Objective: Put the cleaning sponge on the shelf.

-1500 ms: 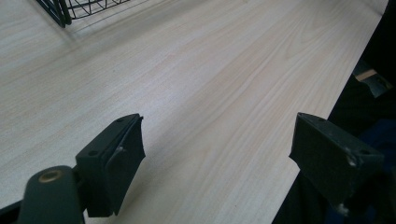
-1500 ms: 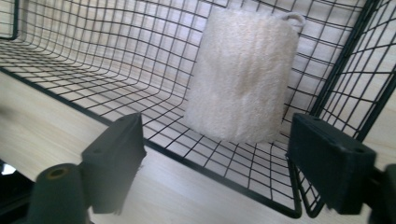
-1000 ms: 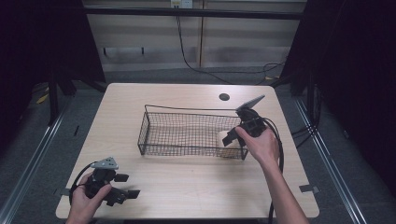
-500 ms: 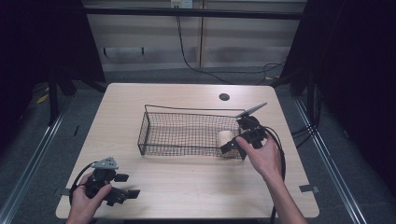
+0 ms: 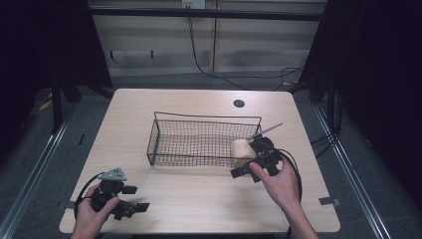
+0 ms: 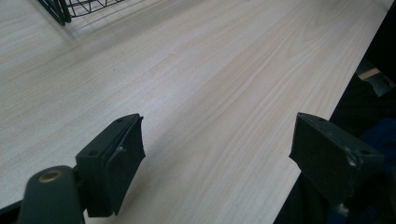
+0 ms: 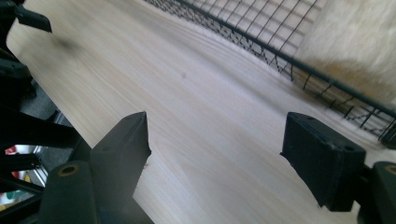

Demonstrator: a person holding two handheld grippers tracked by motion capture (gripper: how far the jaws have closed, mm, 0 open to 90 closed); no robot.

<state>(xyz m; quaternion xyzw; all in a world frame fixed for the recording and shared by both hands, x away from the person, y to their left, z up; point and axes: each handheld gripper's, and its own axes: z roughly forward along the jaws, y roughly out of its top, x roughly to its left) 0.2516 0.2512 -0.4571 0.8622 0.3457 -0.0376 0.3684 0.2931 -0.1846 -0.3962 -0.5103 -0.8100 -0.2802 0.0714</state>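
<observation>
A black wire basket (image 5: 204, 118) stands in the middle of the pale wooden table (image 5: 199, 199). A cream fuzzy object (image 5: 242, 148) lies inside the basket at its right end. My right gripper (image 5: 247, 174) is just outside the basket's near right corner, low over the table and open, holding nothing. In the right gripper view its jaws (image 7: 215, 154) stand wide apart, with the basket wall (image 7: 261, 44) and the cream object (image 7: 355, 42) beyond. My left gripper (image 5: 136, 197) rests at the front left, open (image 6: 217, 154) and holding nothing, near the table's edge.
A round dark hole (image 5: 239, 103) sits in the tabletop behind the basket. A small grey tab (image 5: 328, 201) lies near the front right corner. The basket's corner (image 6: 70, 9) shows far ahead of the left gripper. Cables trail on the floor behind.
The right gripper has let go of the cream object inside the basket and drawn back toward the person, out over the near wall. The left gripper has not moved.
</observation>
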